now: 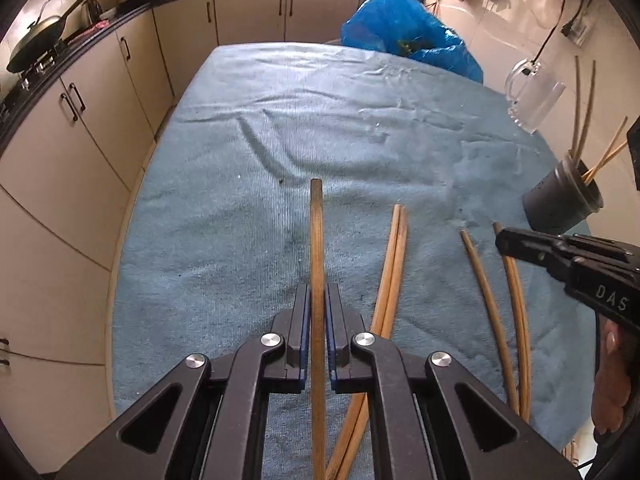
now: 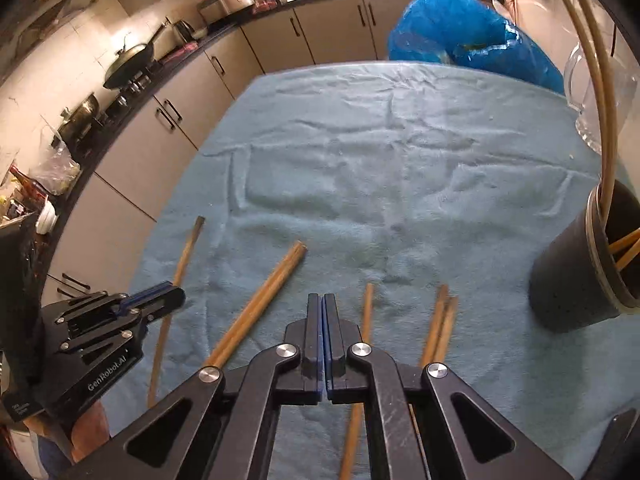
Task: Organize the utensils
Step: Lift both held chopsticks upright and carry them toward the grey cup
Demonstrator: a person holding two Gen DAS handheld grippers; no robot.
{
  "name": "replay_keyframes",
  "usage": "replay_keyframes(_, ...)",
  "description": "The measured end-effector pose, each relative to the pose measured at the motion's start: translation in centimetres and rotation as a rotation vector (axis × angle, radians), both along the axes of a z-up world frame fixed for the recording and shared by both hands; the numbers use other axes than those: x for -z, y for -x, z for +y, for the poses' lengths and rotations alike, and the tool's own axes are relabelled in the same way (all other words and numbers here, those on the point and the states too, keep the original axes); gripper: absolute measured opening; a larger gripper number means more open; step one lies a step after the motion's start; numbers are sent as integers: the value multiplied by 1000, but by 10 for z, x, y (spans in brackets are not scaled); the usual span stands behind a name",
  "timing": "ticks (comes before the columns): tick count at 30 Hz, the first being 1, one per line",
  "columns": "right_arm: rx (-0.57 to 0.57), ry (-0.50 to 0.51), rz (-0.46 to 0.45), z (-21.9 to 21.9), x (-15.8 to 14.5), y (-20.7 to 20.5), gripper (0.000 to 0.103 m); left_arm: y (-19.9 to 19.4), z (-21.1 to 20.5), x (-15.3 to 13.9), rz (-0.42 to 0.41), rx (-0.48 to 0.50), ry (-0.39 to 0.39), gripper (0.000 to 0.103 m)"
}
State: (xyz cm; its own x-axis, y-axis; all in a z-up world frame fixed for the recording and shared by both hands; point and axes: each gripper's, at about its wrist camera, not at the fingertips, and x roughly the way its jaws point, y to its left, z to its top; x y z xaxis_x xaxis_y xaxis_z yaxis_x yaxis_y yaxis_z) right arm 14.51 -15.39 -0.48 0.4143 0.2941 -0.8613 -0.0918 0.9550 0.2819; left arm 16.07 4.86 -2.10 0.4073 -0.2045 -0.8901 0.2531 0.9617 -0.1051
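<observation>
Several wooden chopsticks lie on a blue towel (image 1: 360, 128). My left gripper (image 1: 318, 292) is shut on a single chopstick (image 1: 317, 240) that points away between its fingers; it also shows in the right wrist view (image 2: 180, 272). A pair of chopsticks (image 1: 394, 256) lies just right of it. Two more chopsticks (image 1: 484, 280) lie further right. My right gripper (image 2: 322, 300) is shut and empty above the towel, over those chopsticks (image 2: 366, 312). A dark holder cup (image 2: 580, 272) with several chopsticks in it stands at the right.
A clear glass mug (image 1: 532, 96) stands beyond the holder at the table's right edge. A blue plastic bag (image 1: 404, 24) sits at the far edge. Kitchen cabinets (image 1: 100, 92) and a counter with a wok run along the left.
</observation>
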Motion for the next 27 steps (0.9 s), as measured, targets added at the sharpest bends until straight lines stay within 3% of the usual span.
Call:
replay_keyframes(2, 4, -1, 46, 2, 13, -12, 17, -2, 0, 3, 9, -8, 0, 7)
replay_keyframes(10, -8, 122, 129, 11, 50, -32, 18, 0, 0, -2, -6, 10, 17, 7)
replay_keyframes(12, -30, 164, 103, 18, 50, -29, 7, 1, 1, -5, -14, 8, 28, 7)
replay_keyframes(16, -41, 120, 84, 21, 50, -26, 6, 5, 4, -15, -44, -3, 53, 7)
replay_keyframes(27, -48, -73, -322, -5, -49, 57, 6, 51, 6, -76, -212, -23, 112, 7)
